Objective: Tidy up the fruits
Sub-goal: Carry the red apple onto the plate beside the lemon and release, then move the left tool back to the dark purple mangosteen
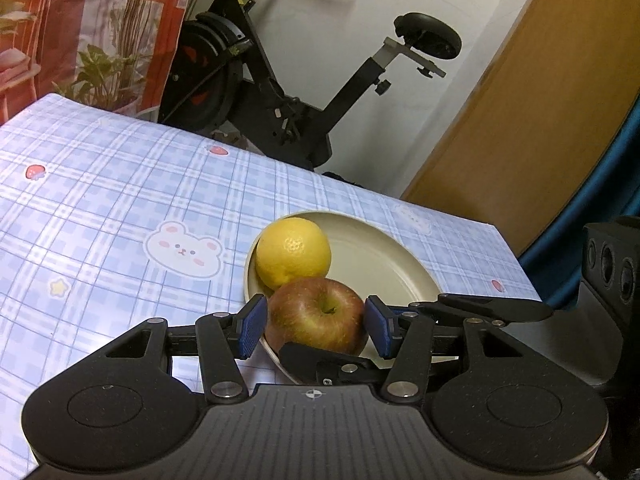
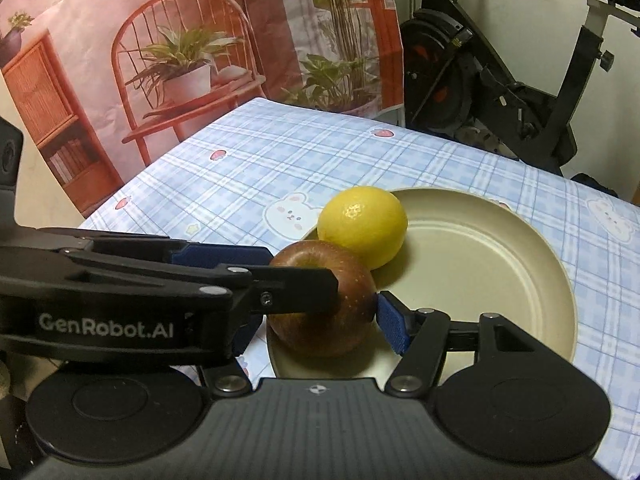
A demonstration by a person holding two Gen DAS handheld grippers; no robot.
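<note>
My left hand-held gripper is at mid width with the apple dead ahead between its pads; I can't tell if they press. My right hand-held gripper straddles it crosswise, same doubt. The apple sits at the plate's near edge, lemon touching behind.

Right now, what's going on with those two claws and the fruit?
Left claw closed on apple, in plate. Right claw alongside same apple, grip unclear. Lemon close behind apple; claws crowding each other.

A home room: exercise bike beside a desk with cartoon cloth, printed backdrop behind.
</note>
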